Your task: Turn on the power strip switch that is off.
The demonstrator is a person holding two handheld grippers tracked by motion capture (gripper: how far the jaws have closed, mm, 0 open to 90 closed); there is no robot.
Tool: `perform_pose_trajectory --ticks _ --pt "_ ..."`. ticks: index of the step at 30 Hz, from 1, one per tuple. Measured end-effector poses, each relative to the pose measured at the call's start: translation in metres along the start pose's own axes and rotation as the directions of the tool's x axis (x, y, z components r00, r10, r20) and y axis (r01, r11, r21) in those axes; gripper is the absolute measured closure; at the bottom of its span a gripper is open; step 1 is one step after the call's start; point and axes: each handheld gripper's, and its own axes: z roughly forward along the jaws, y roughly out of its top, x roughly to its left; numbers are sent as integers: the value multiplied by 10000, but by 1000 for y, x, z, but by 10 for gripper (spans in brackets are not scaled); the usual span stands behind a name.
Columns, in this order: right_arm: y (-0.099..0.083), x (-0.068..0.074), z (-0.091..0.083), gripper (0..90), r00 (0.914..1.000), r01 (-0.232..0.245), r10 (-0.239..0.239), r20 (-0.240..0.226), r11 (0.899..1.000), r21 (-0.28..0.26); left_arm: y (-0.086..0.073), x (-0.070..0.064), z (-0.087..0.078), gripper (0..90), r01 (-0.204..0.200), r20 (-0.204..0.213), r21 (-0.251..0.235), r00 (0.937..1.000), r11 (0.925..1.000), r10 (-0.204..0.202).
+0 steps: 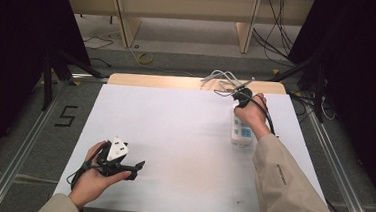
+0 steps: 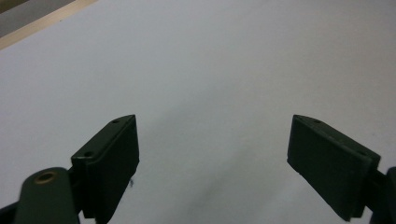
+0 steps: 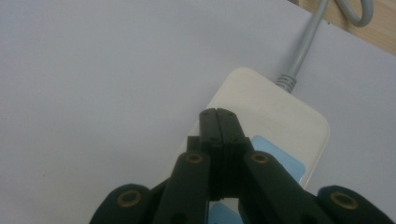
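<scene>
A white power strip (image 1: 242,132) with blue sockets lies at the table's far right, its grey cable (image 1: 223,78) coiled past the far edge. My right gripper (image 1: 240,97) hovers over the strip's far end. In the right gripper view its jaws (image 3: 218,113) are pressed together above the strip (image 3: 280,107) with nothing between them, and the cable (image 3: 303,51) leads away. My left gripper (image 1: 139,165) rests near the front left of the table. In the left gripper view it stands open (image 2: 212,121) over bare white surface.
The white table top (image 1: 174,125) has a wooden strip (image 1: 152,81) along its far edge. Metal rails (image 1: 23,139) run along both sides of the table. Cables lie on the floor (image 1: 276,37) beyond it.
</scene>
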Motion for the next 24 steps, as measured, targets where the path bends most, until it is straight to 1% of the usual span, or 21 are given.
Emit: perform_pose_trajectory --ticks 6,8,9,10,16,21,24 --pt "0 -1 0 900 9999 -115 115 -82 9999 0 0 0 0 165 -3 2 6 10000 10000 3" --pt "0 -1 0 900 10000 -70 71 -54 10000 9 0 0 0 165 3 11 -2 10000 10000 -3" --pt "0 -1 0 900 9999 -94 94 -50 9999 82 0 0 0 165 0 2 11 10000 10000 0" --pt "1 -1 0 900 9998 -159 162 -99 9993 325 0 0 0 165 -14 12 19 10000 10000 14" --pt "-2 -2 0 900 9995 -211 214 -230 9997 152 0 0 0 165 -4 18 3 10000 10000 4" --pt "-1 -2 0 900 9997 -146 150 -197 9997 207 0 0 0 165 -1 21 -2 10000 10000 1" --pt "-2 -2 0 900 9995 -226 230 -227 9996 163 0 0 0 165 15 14 -16 10000 10000 -15"
